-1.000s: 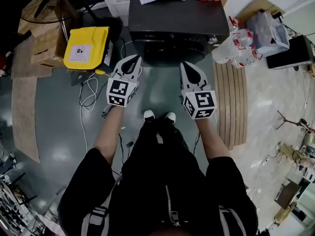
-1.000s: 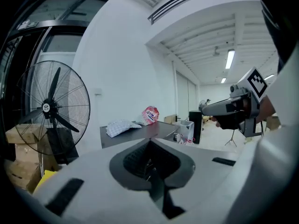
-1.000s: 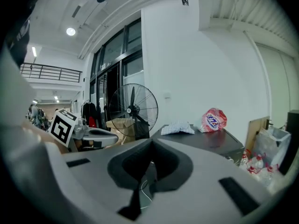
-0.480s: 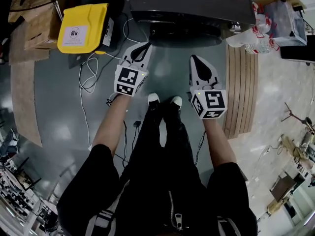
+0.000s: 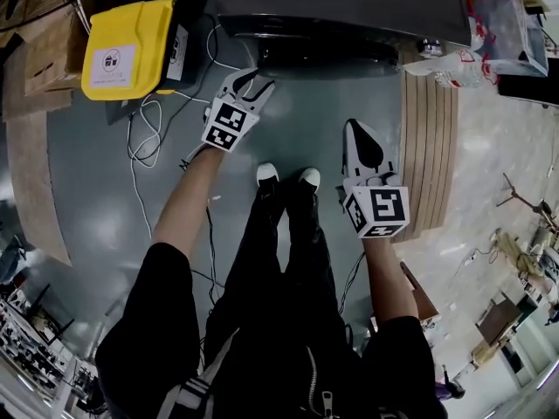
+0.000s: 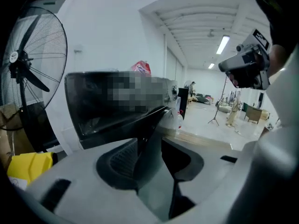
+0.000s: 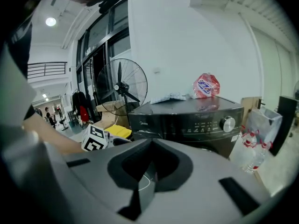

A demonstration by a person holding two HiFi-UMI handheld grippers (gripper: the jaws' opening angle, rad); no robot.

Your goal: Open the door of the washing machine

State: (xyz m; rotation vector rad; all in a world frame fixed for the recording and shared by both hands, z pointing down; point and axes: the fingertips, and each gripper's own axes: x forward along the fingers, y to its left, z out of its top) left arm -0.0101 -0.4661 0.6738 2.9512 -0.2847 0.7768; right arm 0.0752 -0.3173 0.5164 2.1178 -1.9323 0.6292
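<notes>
The dark front-loading washing machine stands at the top of the head view; its door face is hidden under the top edge. In the right gripper view the washing machine's control panel and knob show. My left gripper hangs low just in front of the machine's left front corner. Its jaws are opening and nothing is between them. In the left gripper view the washing machine fills the space ahead. My right gripper is farther back, over the floor, shut and empty.
A yellow case lies left of the machine, with loose cables on the floor beside it. A slatted wooden board and a bag of bottles sit on the right. A standing fan is behind on the left. A detergent bag lies on the machine.
Both grippers have sunk lower. The left one moved in toward the machine's left front corner and its jaws parted; the right one dropped back toward the person's feet.
</notes>
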